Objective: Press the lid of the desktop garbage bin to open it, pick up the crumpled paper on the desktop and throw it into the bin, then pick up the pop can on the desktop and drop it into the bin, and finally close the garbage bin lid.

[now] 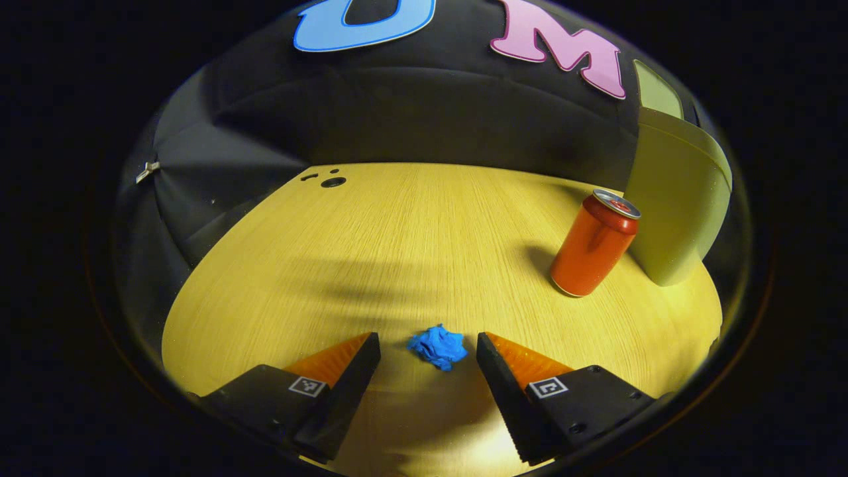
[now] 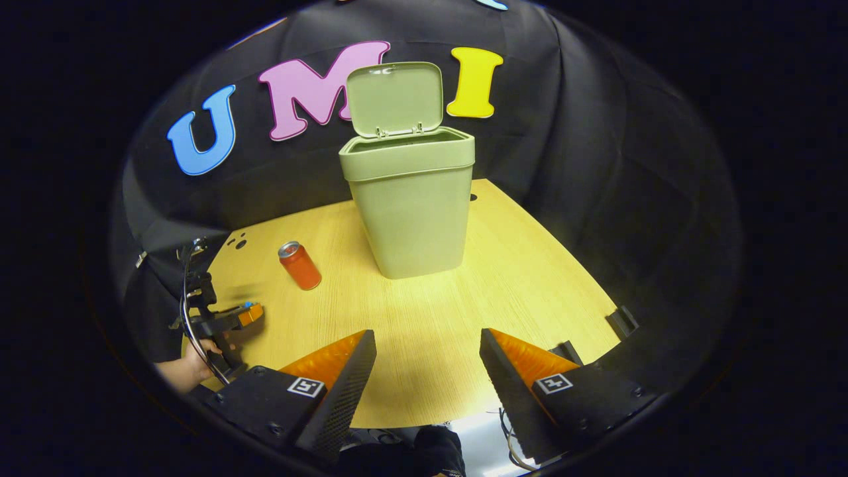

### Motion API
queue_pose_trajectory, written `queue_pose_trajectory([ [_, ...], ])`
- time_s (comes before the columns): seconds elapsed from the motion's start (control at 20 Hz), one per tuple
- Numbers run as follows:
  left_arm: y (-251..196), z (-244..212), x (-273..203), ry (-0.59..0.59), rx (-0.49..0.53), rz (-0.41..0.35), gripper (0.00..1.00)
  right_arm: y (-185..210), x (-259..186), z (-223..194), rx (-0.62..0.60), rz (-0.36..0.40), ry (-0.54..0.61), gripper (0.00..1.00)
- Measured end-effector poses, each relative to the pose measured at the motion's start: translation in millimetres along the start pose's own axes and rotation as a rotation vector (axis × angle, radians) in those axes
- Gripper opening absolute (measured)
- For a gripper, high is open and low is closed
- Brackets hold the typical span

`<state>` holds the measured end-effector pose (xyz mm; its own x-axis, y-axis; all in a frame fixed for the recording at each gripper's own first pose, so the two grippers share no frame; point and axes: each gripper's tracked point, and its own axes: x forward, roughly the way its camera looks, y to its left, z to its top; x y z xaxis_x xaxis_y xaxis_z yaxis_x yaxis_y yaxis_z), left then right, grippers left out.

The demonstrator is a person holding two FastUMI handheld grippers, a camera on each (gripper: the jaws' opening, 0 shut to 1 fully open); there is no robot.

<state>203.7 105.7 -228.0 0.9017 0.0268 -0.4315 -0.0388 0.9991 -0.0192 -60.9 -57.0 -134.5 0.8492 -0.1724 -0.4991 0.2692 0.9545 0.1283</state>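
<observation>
Left gripper view: left gripper (image 1: 428, 348), jaws spread, flanks the crumpled blue paper ball (image 1: 437, 346) lying untouched near the front edge of the pale wooden table (image 1: 397, 238). Right gripper view: right gripper (image 2: 427, 344), jaws apart and empty, faces the sage-green plastic bin (image 2: 411, 199), hinged lid (image 2: 395, 98) raised, toward the table's back edge; the red aluminium pop can (image 2: 299, 265) stands upright beside the bin.

You will find no readable words, brand names or numbers. Each claw carries small square black-and-white coded markers (image 1: 307, 385) near its fingers, not legible as text. The red pop can (image 1: 594, 242) shows no readable label.
</observation>
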Motion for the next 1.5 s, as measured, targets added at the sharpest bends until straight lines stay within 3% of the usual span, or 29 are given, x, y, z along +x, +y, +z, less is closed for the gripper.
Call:
queue_pose_trajectory([
  [0.1,1,-1,1,-0.004,0.031,0.023,0.96,2,4,-6,0.004,0.011,0.023,0.99],
  [0.25,-5,-1,3,-0.005,0.027,0.023,0.85,10,8,-13,0.015,0.037,0.045,0.99],
  [0.4,-9,-1,3,-0.002,0.039,0.008,0.80,15,13,-17,0.007,0.058,0.059,0.99],
  [0.5,-15,-2,3,0.006,0.064,-0.012,0.69,17,17,-19,0.009,0.072,0.067,0.99],
  [0.55,-17,-3,3,0.008,0.074,-0.016,0.54,17,20,-20,0.011,0.078,0.072,0.99],
  [0.6,-20,-1,3,0.009,0.080,-0.021,0.53,16,22,-21,0.013,0.083,0.077,0.99],
  [0.65,-21,-2,3,0.014,0.086,-0.019,0.41,15,24,-21,0.014,0.088,0.080,0.99],
  [0.7,-21,0,4,0.017,0.088,-0.014,0.41,15,25,-21,0.010,0.094,0.081,0.99],
  [0.75,-22,-1,3,0.021,0.085,-0.011,0.34,13,28,-21,0.003,0.097,0.081,0.99],
  [1.15,-24,15,-14,0.025,0.053,0.020,0.28,5,57,-19,-0.012,0.148,0.106,0.99],
  [1.25,-29,33,-31,-0.002,0.065,0.019,0.24,6,63,-14,-0.011,0.169,0.102,0.99],
  [1.35,-38,52,-49,-0.028,0.074,0.003,0.28,7,70,-9,-0.015,0.187,0.094,0.99],
  [1.4,-44,63,-58,-0.044,0.080,-0.008,0.24,6,71,-7,-0.017,0.197,0.091,0.99],
  [1.5,-57,89,-78,-0.091,0.099,-0.035,0.28,5,78,-3,-0.017,0.214,0.084,0.99],
])
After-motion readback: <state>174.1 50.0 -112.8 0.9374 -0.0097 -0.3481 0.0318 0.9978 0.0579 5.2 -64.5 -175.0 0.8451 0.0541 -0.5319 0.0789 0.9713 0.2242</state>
